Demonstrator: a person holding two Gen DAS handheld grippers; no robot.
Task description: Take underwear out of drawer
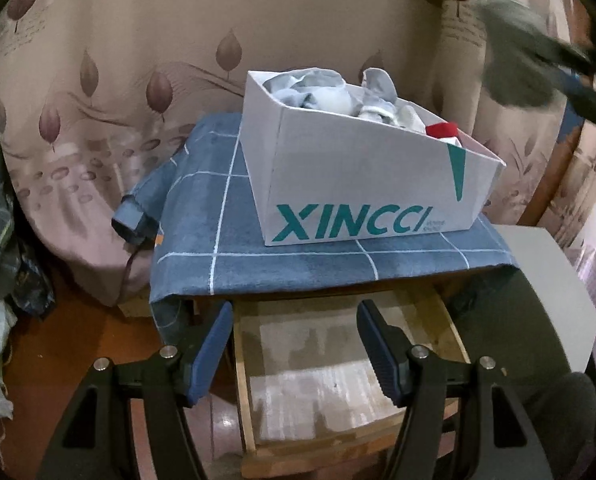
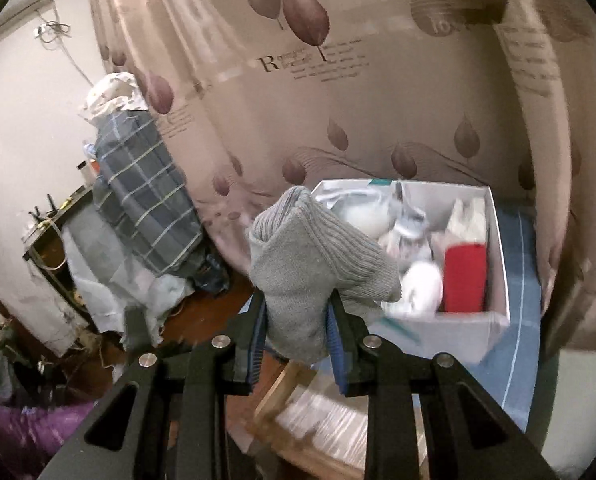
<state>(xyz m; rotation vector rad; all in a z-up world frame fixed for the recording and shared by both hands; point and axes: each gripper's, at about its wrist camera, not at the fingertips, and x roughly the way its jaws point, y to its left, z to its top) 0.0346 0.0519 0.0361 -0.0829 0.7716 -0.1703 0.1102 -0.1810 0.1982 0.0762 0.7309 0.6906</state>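
Right wrist, right gripper (image 2: 296,326) clamping grey garment (image 2: 317,264) above drawer (image 2: 282,392) edge, left gripper (image 1: 296,344) spread wide, empty.

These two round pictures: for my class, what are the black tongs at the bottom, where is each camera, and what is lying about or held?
A person holds a two-finger gripper in each hand; a fisheye camera on each looks along its fingers. The left view shows the left gripper open, holding nothing, above a pulled-out wooden drawer that looks empty. Behind stands a white box of clothes on a blue checked cloth. The right view shows the right gripper shut on a grey knitted garment, held up in front of that box.
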